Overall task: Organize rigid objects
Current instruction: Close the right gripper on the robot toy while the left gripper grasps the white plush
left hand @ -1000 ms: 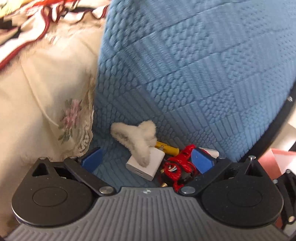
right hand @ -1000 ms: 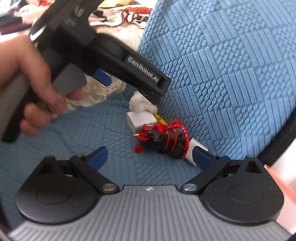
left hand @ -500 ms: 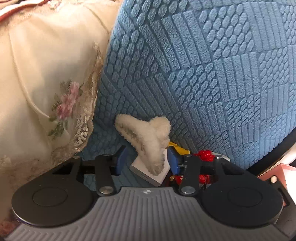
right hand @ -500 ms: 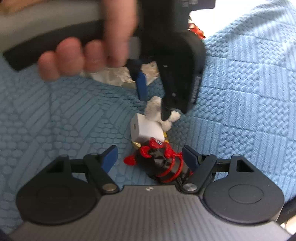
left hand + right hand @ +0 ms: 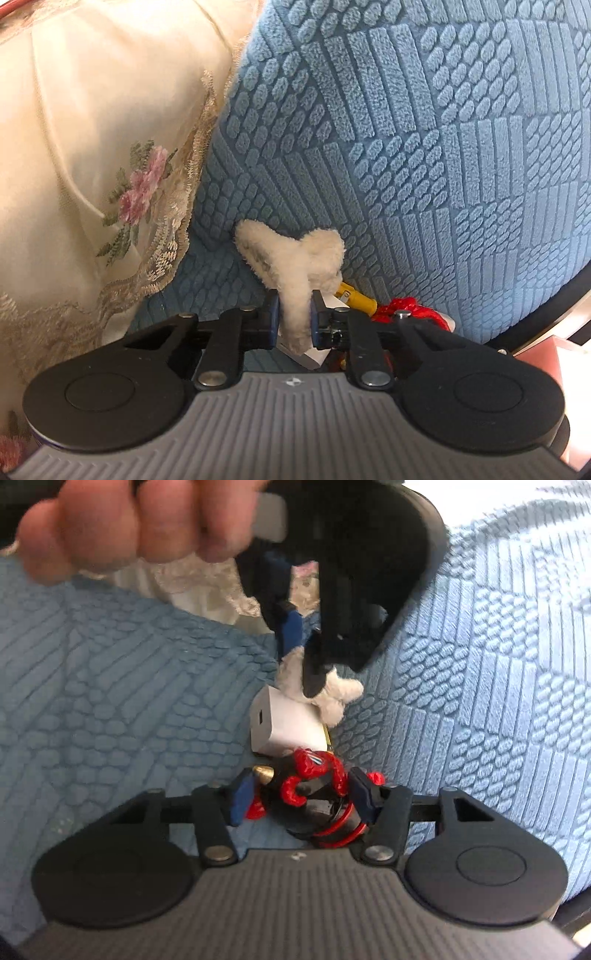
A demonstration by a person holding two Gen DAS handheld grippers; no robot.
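Note:
A fluffy cream hair claw [image 5: 291,258] lies on a white charger block [image 5: 282,725] on the blue textured seat. My left gripper [image 5: 293,321] is shut on the claw's lower leg; it shows in the right wrist view [image 5: 314,686] too, with the claw [image 5: 334,694] under it. A red and black spider figure with a coiled red cord [image 5: 314,779] lies in front of the charger. My right gripper [image 5: 301,794] has its blue pads close on both sides of the figure. A yellow piece [image 5: 356,297] and red cord [image 5: 406,308] peek out behind the left fingers.
A blue textured cushion [image 5: 424,129] rises behind the objects. A cream lace pillow with pink flowers [image 5: 92,147] is at the left. The person's hand [image 5: 129,524] holding the left gripper fills the top of the right wrist view. A pink object [image 5: 561,350] lies at the far right.
My left gripper has closed from wide open onto the hair claw. My right gripper has moved forward over the spider figure and narrowed around it.

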